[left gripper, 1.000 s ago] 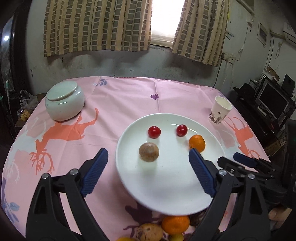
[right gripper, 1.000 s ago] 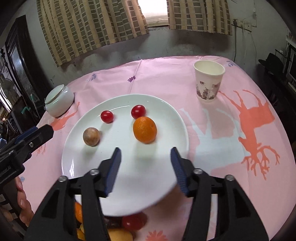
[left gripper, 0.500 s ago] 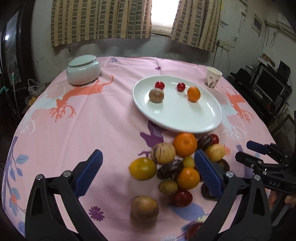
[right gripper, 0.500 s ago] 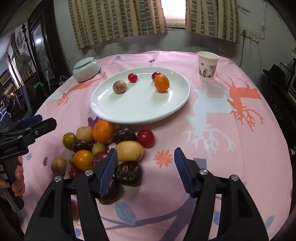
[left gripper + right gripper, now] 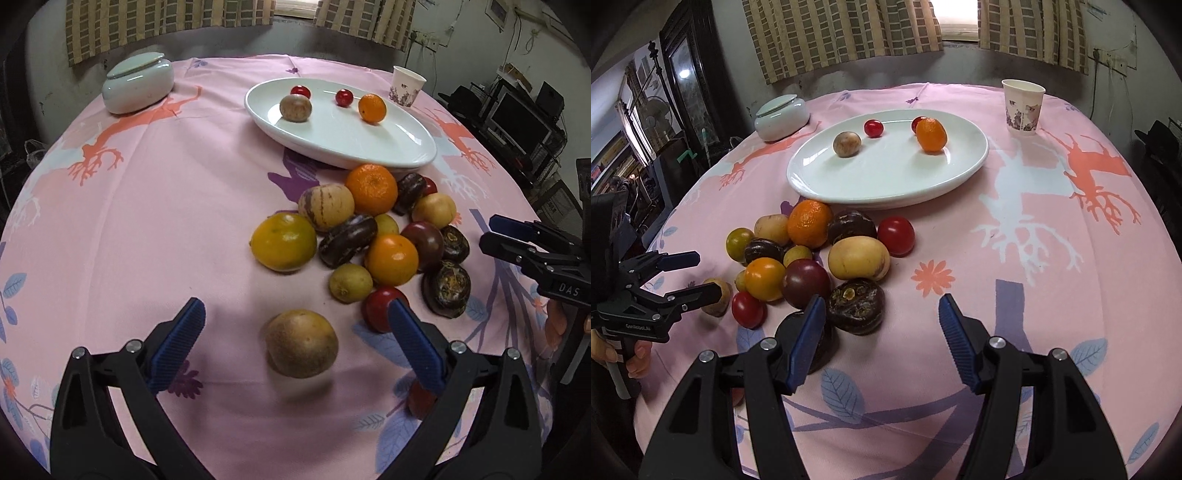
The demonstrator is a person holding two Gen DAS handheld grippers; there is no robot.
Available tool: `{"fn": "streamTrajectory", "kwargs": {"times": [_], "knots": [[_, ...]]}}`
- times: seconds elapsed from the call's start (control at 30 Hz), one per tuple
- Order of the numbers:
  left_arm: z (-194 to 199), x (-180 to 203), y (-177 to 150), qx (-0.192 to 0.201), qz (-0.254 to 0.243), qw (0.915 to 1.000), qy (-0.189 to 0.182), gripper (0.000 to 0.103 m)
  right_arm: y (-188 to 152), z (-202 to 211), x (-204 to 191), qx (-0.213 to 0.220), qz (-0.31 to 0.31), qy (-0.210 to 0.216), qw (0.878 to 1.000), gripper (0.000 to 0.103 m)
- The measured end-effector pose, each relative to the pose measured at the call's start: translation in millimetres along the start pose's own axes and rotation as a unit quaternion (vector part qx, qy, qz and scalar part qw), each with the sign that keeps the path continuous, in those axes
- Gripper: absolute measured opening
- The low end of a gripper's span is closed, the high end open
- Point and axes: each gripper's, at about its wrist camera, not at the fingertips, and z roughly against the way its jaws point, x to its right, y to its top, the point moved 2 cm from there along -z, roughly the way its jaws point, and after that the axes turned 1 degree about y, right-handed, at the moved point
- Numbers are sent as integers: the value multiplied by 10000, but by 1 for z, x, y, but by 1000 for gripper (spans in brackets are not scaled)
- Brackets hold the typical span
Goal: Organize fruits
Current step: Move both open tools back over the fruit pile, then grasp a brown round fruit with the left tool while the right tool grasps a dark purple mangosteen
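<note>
Left wrist view
Left gripper [image 5: 295, 325]: jaws spread wide, nothing pinched; blue pads either side of a lone tan round fruit [image 5: 301, 343], clear of it on both sides.
Tan round fruit: alone on the pink tablecloth [image 5: 166, 192], apart from the heap.
Fruit heap [image 5: 373, 236]: just below the near rim of the white oval plate [image 5: 406, 147]; large orange [image 5: 372, 189] at the top, touching a striped pale fruit [image 5: 326, 206]; yellow-orange citrus [image 5: 283, 241] on the left edge; dark brown wrinkled fruits [image 5: 446, 283] on the right; red tomato [image 5: 382, 308] partly behind the right pad.
On the plate: brown round fruit [image 5: 295, 108], two cherry tomatoes [image 5: 344, 97], small orange [image 5: 372, 108], all well apart.
Beyond: lidded pale green jar [image 5: 138, 88] at far left, paper cup [image 5: 407, 85] past the plate.
Right gripper [image 5: 517, 240]: seen side-on at right edge, beside the heap; gap between jaws cannot be told here.

Right wrist view
Right gripper [image 5: 882, 332]: jaws apart at a middling gap, only bare cloth between them; left pad in front of a dark fruit [image 5: 820, 343], contact cannot be told.
Fruit heap [image 5: 809, 258]: left of the jaws, below the plate [image 5: 886, 184]; pale yellow oblong fruit [image 5: 858, 257] and red tomato [image 5: 896, 235] on its right side.
Left gripper [image 5: 705, 277]: at left edge, jaws parted around the tan fruit [image 5: 716, 297].
Hand [image 5: 628, 354]: on the left gripper's handle.
Cup [image 5: 1022, 107]: upright, far right of the plate.
</note>
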Motion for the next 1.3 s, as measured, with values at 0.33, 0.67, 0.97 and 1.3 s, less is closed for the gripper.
{"fn": "streamTrajectory", "kwargs": {"times": [0.33,0.67,0.97,1.3], "knots": [[-10,4,-12,-335,-339,9985,280,101,-4,-2,-10,-69,188,62,9998,64],[-20,7,-16,-372,-485,9975,361,100,-7,-2,-17,-81,338,43,9994,64],[-12,20,-17,-120,-765,9966,297,41,-9,-2,-24,-109,487,60,9987,64],[-12,17,-16,-140,-685,9972,260,42,-26,-14,-54,-459,1094,233,9927,64]]}}
